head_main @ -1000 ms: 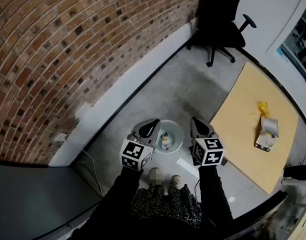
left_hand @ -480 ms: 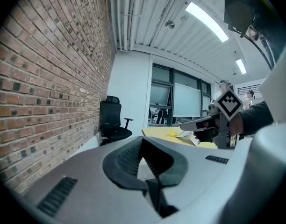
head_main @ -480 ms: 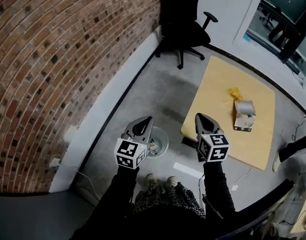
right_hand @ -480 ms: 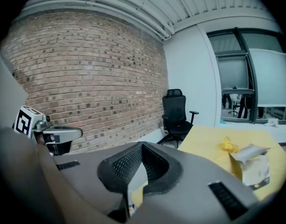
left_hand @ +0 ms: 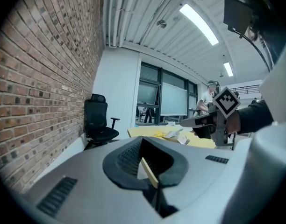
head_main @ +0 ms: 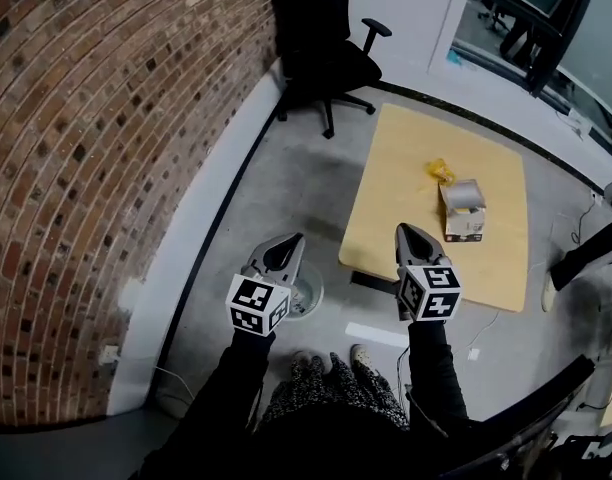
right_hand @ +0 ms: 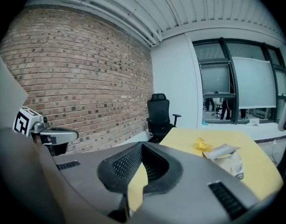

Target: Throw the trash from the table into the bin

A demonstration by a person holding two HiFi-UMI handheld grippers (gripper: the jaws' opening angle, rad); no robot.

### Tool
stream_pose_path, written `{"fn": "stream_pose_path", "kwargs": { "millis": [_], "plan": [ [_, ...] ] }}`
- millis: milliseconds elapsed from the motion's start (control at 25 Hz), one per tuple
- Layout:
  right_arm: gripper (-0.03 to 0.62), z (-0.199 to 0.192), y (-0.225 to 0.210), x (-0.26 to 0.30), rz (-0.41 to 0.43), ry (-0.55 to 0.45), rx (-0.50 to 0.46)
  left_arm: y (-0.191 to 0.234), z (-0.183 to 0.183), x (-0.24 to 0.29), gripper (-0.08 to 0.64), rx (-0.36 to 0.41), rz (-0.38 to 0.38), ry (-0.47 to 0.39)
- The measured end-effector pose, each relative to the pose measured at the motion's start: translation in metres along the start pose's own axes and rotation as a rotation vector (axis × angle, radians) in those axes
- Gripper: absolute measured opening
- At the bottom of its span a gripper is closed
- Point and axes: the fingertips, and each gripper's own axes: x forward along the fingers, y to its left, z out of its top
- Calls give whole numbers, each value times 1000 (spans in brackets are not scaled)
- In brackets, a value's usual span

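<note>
Two claws: left claw (head_main: 282, 254) and right claw (head_main: 410, 240) are both clenched on nothing; the right one is by the table's near edge.
Trash: crumpled yellow wrapper (head_main: 442, 171) and torn white cardboard carton (head_main: 463, 209) lie just beside each other on the pale wooden table (head_main: 406, 218), well apart from both claws.
Bin: small round white bin (head_main: 311, 293) stands on the grey concrete floor (head_main: 316, 198), partly under the left claw.
Step, as judged: reach for the table.
Advice: release the right claw before arriving; pinch the carton's wall, not its loose flap.
</note>
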Motion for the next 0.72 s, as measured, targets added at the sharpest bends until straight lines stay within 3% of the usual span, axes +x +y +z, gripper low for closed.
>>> {"fn": "stream_pose_path", "kwargs": {
  "millis": [200,720],
  "plan": [
    [11,-2,-39,-17,-49,-5,10,-28,9,29,-3,9,-42,-9],
    [11,-10,-142,-48,-142,7,24,-83,20,92,-3,19,-67,-3]
  ]
}}
